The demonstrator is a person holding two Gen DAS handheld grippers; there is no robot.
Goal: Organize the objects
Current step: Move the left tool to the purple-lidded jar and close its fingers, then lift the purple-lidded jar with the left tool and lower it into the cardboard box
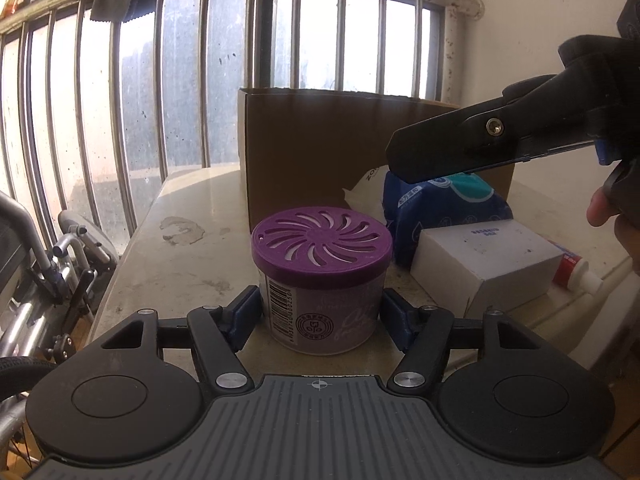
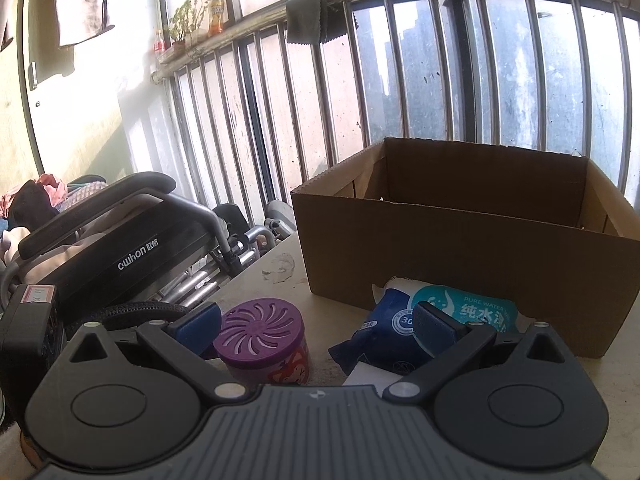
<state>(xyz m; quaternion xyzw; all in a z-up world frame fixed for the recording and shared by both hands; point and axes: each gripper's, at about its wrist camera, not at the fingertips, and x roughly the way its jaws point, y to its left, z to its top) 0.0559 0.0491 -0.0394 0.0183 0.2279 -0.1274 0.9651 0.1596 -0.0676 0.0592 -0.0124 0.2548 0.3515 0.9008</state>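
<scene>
Left gripper [image 1: 320, 316]: air-freshener tub [image 1: 320, 280] (purple vented lid) sits directly btwn the two blue pads, upright on the table [image 1: 192, 256]. Left pad looks at or touching the tub wall by the barcode; right pad has a thin gap showing. So jaws part-closed around tub, not yet clamped. No grip confirmed.

Key relation: tub dead ahead of left gripper, centred, vertical axis, so pads meet its round side wall squarely. Left hand clearly the nearer one. My read: next = finish the squeeze, then lift toward cardboard box [image 1: 320, 140], which stands open-topped behind the tub, near the window bars.

Right gripper [image 2: 316, 326]: jaws wide apart, nothing btwn them. From its own view the tub lies low-left just past its left pad; blue wet-wipes pack [image 2: 400, 320] lies ahead-right, in front of the box. In left wrist view this gripper hangs above the wipes pack.

Also on table: white carton [image 1: 484, 264] beside wipes, tube w/ white cap [image 1: 580, 276] behind it.

Risk (judgement): smooth round wall, so an off-centre squeeze could let it twist or slip.
</scene>
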